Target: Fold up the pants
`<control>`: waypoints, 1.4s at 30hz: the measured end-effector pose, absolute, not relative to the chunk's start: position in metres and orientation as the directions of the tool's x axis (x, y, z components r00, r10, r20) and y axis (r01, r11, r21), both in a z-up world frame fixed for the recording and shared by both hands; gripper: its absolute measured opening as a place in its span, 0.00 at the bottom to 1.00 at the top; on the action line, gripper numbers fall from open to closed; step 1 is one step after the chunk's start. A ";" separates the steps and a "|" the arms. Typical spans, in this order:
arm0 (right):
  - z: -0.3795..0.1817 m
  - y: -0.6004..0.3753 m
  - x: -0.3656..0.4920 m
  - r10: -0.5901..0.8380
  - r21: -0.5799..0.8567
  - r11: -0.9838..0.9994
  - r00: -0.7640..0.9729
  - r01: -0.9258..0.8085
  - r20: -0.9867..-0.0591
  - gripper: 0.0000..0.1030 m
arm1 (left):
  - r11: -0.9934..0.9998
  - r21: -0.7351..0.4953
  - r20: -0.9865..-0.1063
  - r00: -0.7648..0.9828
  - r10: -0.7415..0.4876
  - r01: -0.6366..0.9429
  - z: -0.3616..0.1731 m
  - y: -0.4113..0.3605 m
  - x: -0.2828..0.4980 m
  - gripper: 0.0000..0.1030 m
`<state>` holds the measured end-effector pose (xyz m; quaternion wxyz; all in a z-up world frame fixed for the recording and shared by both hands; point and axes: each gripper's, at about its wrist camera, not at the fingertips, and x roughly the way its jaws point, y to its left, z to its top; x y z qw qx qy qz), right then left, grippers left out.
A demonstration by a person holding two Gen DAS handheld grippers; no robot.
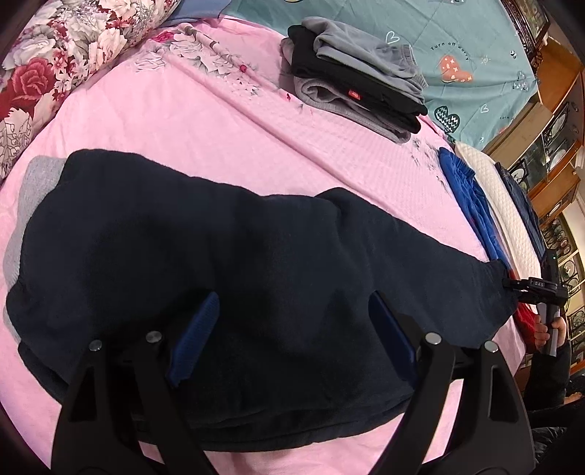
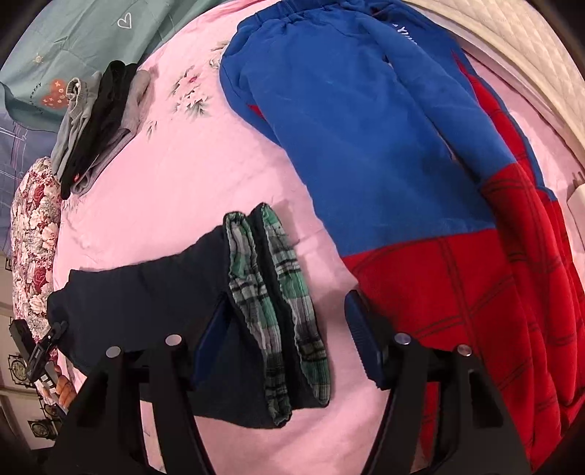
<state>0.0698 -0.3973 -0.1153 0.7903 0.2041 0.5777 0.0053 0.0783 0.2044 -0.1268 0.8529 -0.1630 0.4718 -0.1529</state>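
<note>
Pants [image 1: 237,263]: dark navy, spread across the pink bed [image 1: 175,120], filling the middle of the left wrist view; plaid-lined cuffs [image 2: 278,292] lie at lower centre of the right wrist view.
Left hand-held gripper [image 1: 292,336]: released, fingers spread wide over the pants.
Right hand-held gripper [image 2: 281,343]: released, fingers either side of the cuffs.
Folded pile [image 1: 358,80]: upper right of the left view.
Blue-red pants [image 2: 402,164]: right side of the right view.

Beyond my pink bed sheet [image 1: 190,120], a teal quilt [image 1: 365,18] lies; right of it stands a wooden glass-fronted cabinet [image 1: 548,153].
</note>
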 end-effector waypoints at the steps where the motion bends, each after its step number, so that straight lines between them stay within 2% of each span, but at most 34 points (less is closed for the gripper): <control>1: -0.115 -0.393 0.068 0.260 0.338 0.917 0.328 0.212 -0.909 0.62 | 0.901 -0.421 -0.755 0.508 -0.413 0.106 -0.127 0.204 0.079 0.83; 6: -0.114 -0.375 0.069 0.239 0.290 0.948 0.311 0.130 -0.920 0.62 | 0.902 -0.419 -0.759 0.507 -0.409 0.100 -0.127 0.204 0.080 0.83; 7: -0.115 -0.377 0.071 0.266 0.317 0.940 0.314 0.126 -0.912 0.57 | 0.905 -0.414 -0.763 0.506 -0.403 0.097 -0.127 0.203 0.080 0.83; 9: -0.119 -0.380 0.075 0.284 0.335 0.935 0.322 0.115 -0.903 0.38 | 0.914 -0.398 -0.774 0.507 -0.379 0.075 -0.125 0.199 0.080 0.80; 10: -0.119 -0.378 0.076 0.273 0.318 0.944 0.329 0.091 -0.904 0.33 | 0.916 -0.394 -0.776 0.509 -0.374 0.073 -0.122 0.195 0.079 0.80; 11: -0.118 -0.376 0.075 0.275 0.314 0.947 0.330 0.071 -0.903 0.20 | 0.905 -0.412 -0.765 0.498 -0.408 0.107 -0.115 0.183 0.077 0.74; 12: -0.120 -0.374 0.075 0.311 0.344 0.937 0.315 0.055 -0.897 0.13 | 0.893 -0.426 -0.757 0.483 -0.440 0.145 -0.108 0.171 0.075 0.65; 16: -0.107 -0.373 0.068 0.308 0.354 0.933 0.359 0.070 -0.881 0.13 | 0.841 -0.428 -0.733 0.418 -0.537 0.330 -0.075 0.091 0.074 0.64; 20: -0.082 -0.372 0.056 0.357 0.422 0.904 0.435 0.059 -0.826 0.13 | 0.773 -0.462 -0.731 0.306 -0.610 0.435 -0.070 -0.006 0.088 0.63; 22: -0.069 -0.366 0.051 0.369 0.432 0.902 0.466 0.031 -0.804 0.13 | 0.735 -0.486 -0.744 0.218 -0.632 0.472 -0.079 -0.056 0.096 0.49; 23: -0.064 -0.363 0.048 0.370 0.435 0.900 0.484 0.024 -0.793 0.13 | 0.729 -0.480 -0.760 0.185 -0.624 0.489 -0.085 -0.077 0.098 0.32; 24: -0.061 -0.363 0.046 0.373 0.442 0.897 0.497 0.024 -0.783 0.13 | 0.725 -0.462 -0.784 0.148 -0.603 0.511 -0.093 -0.102 0.099 0.21; 26: -0.056 -0.360 0.041 0.389 0.471 0.882 0.535 0.019 -0.750 0.13 | 0.722 -0.446 -0.809 0.108 -0.578 0.528 -0.105 -0.130 0.101 0.15; 33: -0.061 -0.355 0.033 0.418 0.521 0.853 0.568 0.023 -0.709 0.13 | 0.735 -0.358 -0.839 0.146 -0.524 0.576 -0.114 -0.158 0.097 0.15; 39: -0.063 -0.350 0.034 0.414 0.527 0.849 0.570 0.040 -0.710 0.13 | 0.714 -0.456 -0.808 0.090 -0.583 0.532 -0.113 -0.141 0.103 0.15; 42: -0.062 -0.350 0.033 0.402 0.518 0.854 0.572 0.048 -0.715 0.13 | 0.728 -0.462 -0.785 0.148 -0.601 0.506 -0.097 -0.105 0.096 0.15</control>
